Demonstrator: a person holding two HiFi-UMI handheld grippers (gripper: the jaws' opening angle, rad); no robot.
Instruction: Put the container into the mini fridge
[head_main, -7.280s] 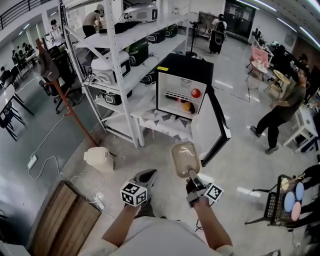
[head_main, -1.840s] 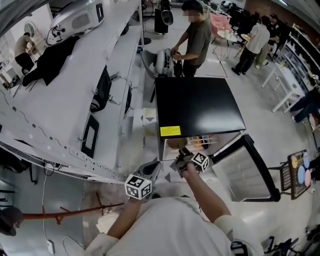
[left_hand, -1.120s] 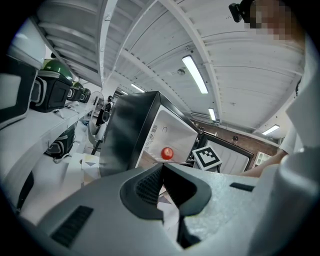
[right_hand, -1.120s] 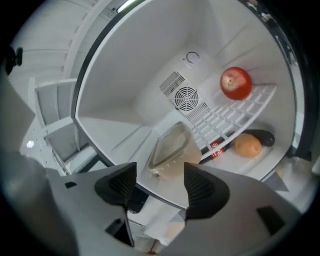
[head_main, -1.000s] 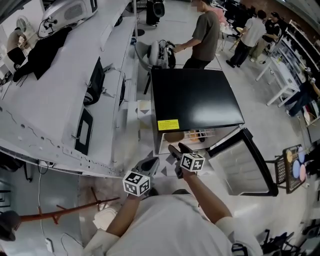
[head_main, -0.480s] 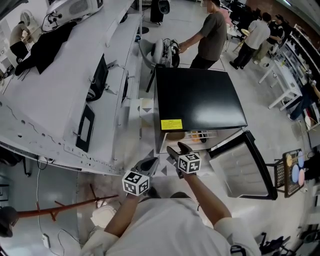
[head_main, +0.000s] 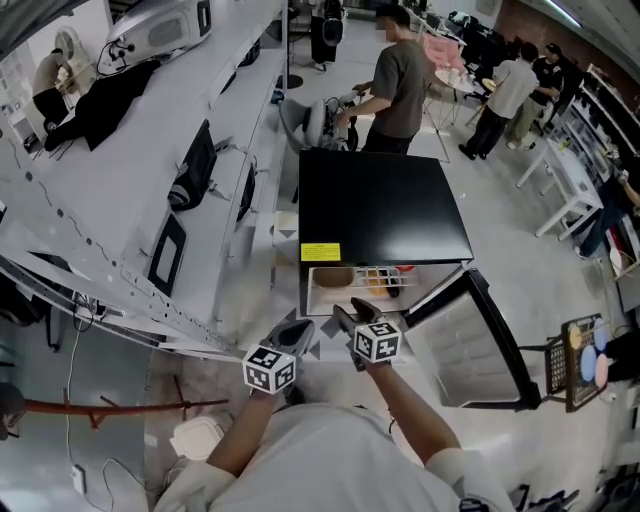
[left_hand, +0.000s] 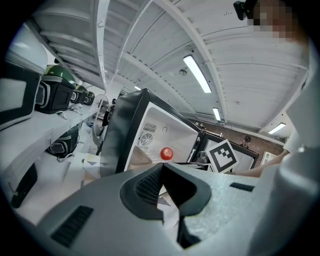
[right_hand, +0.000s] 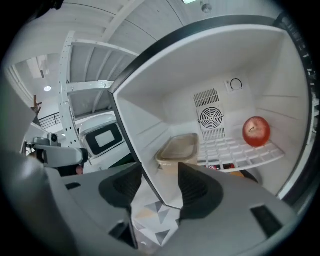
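The tan, lidded container rests on the left of the wire shelf inside the open mini fridge, free of any gripper. Seen from above, the container shows just under the fridge's black top. My right gripper hangs in front of the opening; its jaws stand apart and are closing with nothing between them. In the head view the right gripper is just outside the fridge front. My left gripper is shut and empty, and in the head view the left gripper sits to the right gripper's left.
A red apple lies on the shelf's right side. The fridge door swings open to the right. A white shelving rack with appliances runs along the left. A person stands behind the fridge. A white cooker sits on the floor.
My right gripper has drawn back a little from the fridge opening. The container stays on the shelf. The left gripper keeps its place.
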